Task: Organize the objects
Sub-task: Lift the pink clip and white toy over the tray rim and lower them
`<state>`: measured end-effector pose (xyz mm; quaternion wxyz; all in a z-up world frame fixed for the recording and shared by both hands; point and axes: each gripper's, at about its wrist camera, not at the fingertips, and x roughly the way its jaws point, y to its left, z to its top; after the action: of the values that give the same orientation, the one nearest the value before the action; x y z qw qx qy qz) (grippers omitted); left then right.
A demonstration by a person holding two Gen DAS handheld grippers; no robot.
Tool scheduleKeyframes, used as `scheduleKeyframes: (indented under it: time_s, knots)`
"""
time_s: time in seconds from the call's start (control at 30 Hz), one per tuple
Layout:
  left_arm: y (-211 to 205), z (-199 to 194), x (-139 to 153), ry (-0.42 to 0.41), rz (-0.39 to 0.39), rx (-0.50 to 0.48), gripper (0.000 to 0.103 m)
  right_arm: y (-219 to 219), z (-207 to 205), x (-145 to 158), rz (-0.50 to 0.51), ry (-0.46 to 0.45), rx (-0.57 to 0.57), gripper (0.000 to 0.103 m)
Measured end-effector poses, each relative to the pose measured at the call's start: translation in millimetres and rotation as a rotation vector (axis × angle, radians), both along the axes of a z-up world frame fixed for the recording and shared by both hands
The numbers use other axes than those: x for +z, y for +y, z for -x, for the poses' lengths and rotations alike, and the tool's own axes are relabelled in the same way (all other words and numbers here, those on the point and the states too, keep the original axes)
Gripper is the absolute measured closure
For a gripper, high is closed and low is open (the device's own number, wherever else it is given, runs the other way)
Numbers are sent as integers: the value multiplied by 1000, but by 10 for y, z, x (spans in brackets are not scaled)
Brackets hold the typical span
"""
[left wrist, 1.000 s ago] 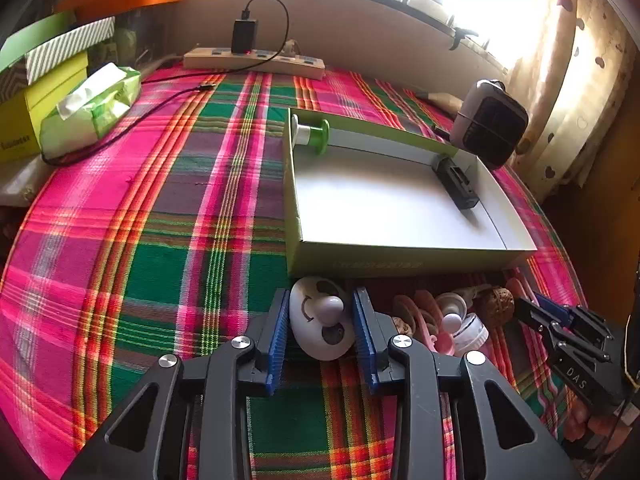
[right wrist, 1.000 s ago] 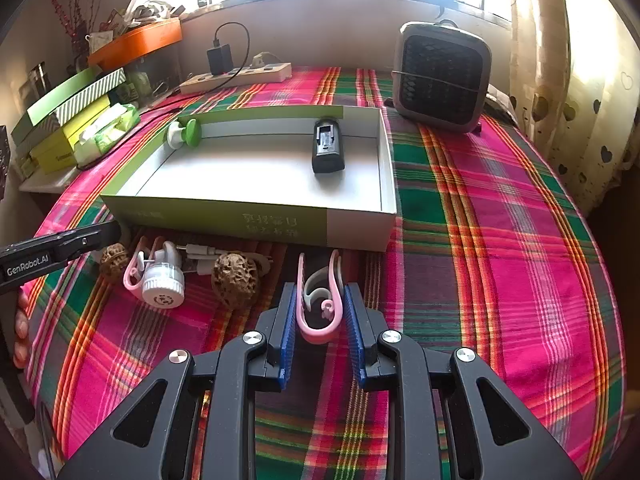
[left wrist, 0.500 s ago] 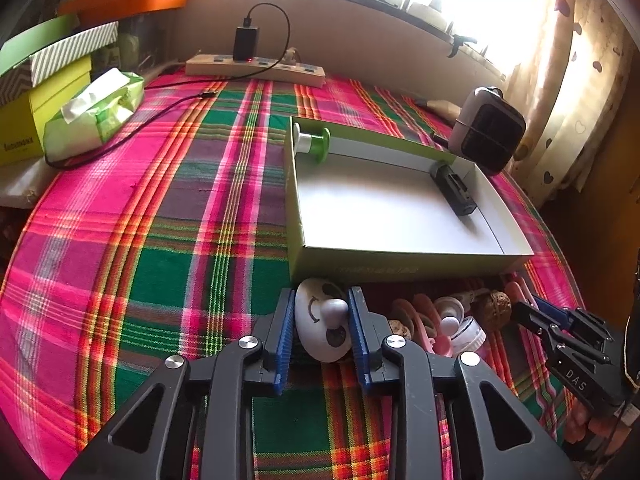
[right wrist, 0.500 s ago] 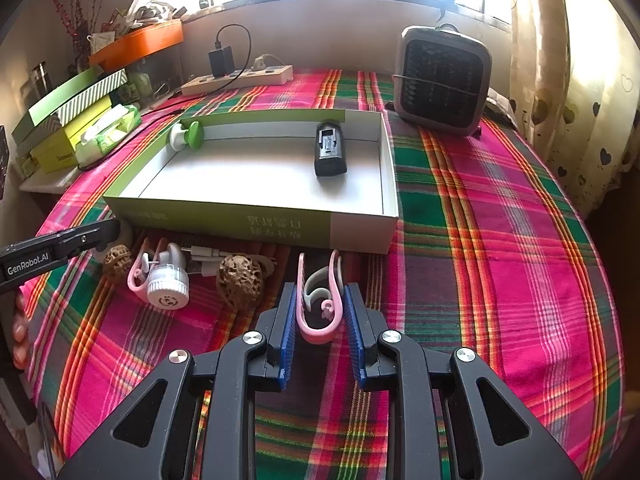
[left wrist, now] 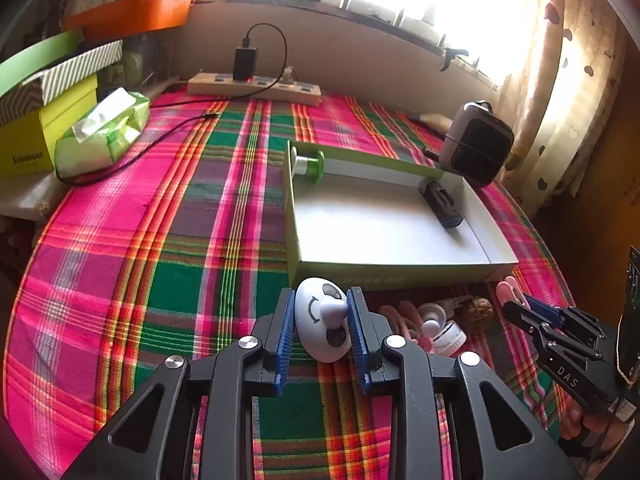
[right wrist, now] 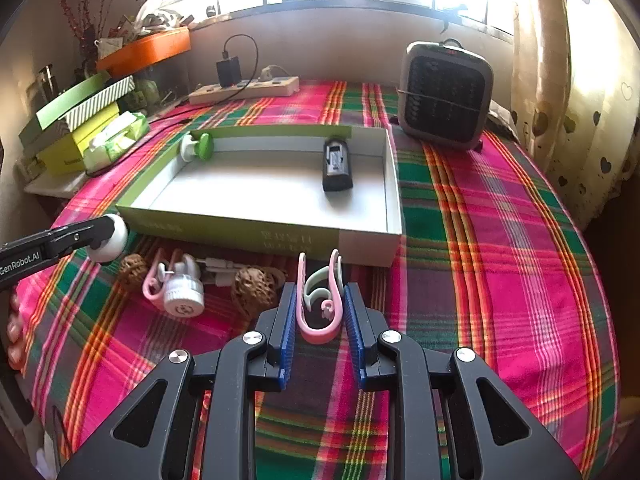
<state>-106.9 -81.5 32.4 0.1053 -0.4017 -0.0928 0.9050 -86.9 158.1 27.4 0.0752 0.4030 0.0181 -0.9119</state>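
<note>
The left gripper [left wrist: 320, 322] has its blue-padded jaws clamped on a white egg-shaped hook [left wrist: 323, 320], a smooth rounded piece with grey panda-like patches, a curved dark line and a stubby white knob standing out of its face; the jaws have just been closing onto it. Its long axis runs away from the camera toward the open box [left wrist: 384, 276], the narrower end nearest the box's near wall, and it sits just in front of that wall at the box's left corner. The right gripper [right wrist: 320, 300] has its jaws pressed against a pink clip [right wrist: 320, 316], a slim U-shaped loop of plastic with a pale grey-green curl nested inside it; the closed bend points back toward the gripper and the two open tips point at the box, almost touching its near wall close to the right corner. The box is shallow, white inside with green outer walls, and lies on the plaid-covered worktop [right wrist: 500, 220]. Inside it, a green-and-white hook [right wrist: 197, 147] lies at the far left corner and a black rectangular device [right wrist: 337, 165] lies near the far right, its length running front to back. In front of the box, between the two grippers, lie two walnuts [right wrist: 252, 290], another pink clip and a white round cap [right wrist: 182, 294].
</note>
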Motion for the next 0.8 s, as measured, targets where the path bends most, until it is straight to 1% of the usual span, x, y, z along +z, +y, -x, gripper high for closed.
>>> scheduleKeyframes:
  time_s: [0.23, 0.3, 0.4, 0.57, 0.8]
  knots:
    - [29, 15, 133, 27, -3, -12, 79, -35, 31, 119, 19, 22, 23, 79]
    - [45, 42, 161, 34, -4, -16, 79, -60, 76, 164, 11, 32, 33, 79]
    - [83, 106, 183, 42, 8, -24, 79, -86, 146, 210, 20, 34, 47, 79]
    - [145, 254, 176, 36, 16, -37, 79, -173, 316, 266, 16, 41, 77, 79]
    - [231, 486, 169, 32, 32, -54, 79, -272, 610, 262, 16, 26, 97, 79]
